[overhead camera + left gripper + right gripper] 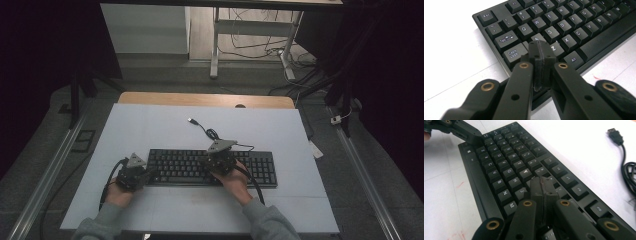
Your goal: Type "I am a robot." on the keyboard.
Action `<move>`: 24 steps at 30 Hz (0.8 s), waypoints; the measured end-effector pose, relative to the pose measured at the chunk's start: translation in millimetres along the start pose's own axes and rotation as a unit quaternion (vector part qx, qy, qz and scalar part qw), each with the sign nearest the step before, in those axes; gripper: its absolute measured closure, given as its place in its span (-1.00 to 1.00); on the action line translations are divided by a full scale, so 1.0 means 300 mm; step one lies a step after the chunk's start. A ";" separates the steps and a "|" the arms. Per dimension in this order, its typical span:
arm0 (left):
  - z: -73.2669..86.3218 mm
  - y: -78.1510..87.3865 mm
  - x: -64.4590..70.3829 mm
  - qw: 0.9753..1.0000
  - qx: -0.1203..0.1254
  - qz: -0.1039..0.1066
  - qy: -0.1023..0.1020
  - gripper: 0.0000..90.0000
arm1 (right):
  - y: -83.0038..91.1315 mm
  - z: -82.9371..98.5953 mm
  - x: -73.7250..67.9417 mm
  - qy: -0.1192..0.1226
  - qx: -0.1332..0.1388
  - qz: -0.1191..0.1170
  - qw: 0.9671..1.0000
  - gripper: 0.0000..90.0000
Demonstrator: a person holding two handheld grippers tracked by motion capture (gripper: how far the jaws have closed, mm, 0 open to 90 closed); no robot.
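A black keyboard [260, 170] lies across the middle of the white tabletop [150, 130]. My left gripper [153, 173] is at its left end. In the left gripper view its jaws are shut with nothing between them, tips [541, 53] just over the keys [564, 25] near A and Z. My right gripper [208, 163] is over the keyboard's middle. It is shut too and holds nothing, tips [543, 186] down among the keys [506, 162] near J and K. Whether either tip touches a key, I cannot tell.
The keyboard's black cable [212, 134] coils behind it and ends in a loose USB plug [191, 120], seen also as the plug [615, 135] at the top right. The left gripper [461, 128] shows far off. Beyond the wooden table edge [205, 100] are desk legs and floor cables.
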State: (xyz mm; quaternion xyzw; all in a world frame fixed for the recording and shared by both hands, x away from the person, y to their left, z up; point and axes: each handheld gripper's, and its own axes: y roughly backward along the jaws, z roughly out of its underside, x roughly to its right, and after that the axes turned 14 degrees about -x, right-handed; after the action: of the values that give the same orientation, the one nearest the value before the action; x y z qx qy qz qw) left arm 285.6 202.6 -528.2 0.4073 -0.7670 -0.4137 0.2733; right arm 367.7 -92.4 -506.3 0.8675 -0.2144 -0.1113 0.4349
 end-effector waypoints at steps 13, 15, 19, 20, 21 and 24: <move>0.001 -0.001 0.001 1.000 0.000 0.000 0.000 0.97 | -0.032 -0.009 0.005 -0.009 -0.013 0.017 1.000 0.99; 0.001 -0.001 0.001 1.000 0.000 0.000 0.000 0.97 | -0.037 -0.010 0.005 -0.009 -0.012 0.015 1.000 0.99; 0.001 -0.003 0.001 1.000 -0.001 0.001 0.000 0.97 | -0.044 -0.013 0.004 -0.007 -0.013 0.015 1.000 0.99; 0.001 -0.003 0.001 1.000 -0.001 0.001 0.000 0.97 | -0.046 -0.014 0.004 -0.007 -0.013 0.015 1.000 0.99; 0.001 -0.005 0.002 1.000 -0.003 0.002 0.000 0.97 | -0.048 -0.015 0.004 -0.007 -0.014 0.015 1.000 0.99; 0.001 -0.009 0.001 1.000 -0.004 0.002 0.000 0.97 | -0.050 -0.016 0.004 -0.007 -0.013 0.015 1.000 0.99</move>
State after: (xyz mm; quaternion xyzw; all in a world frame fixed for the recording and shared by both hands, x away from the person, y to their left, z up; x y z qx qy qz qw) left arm 286.1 201.5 -530.6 0.4044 -0.7666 -0.4159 0.2754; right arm 374.5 -81.6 -515.4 0.8574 -0.2295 -0.1137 0.4464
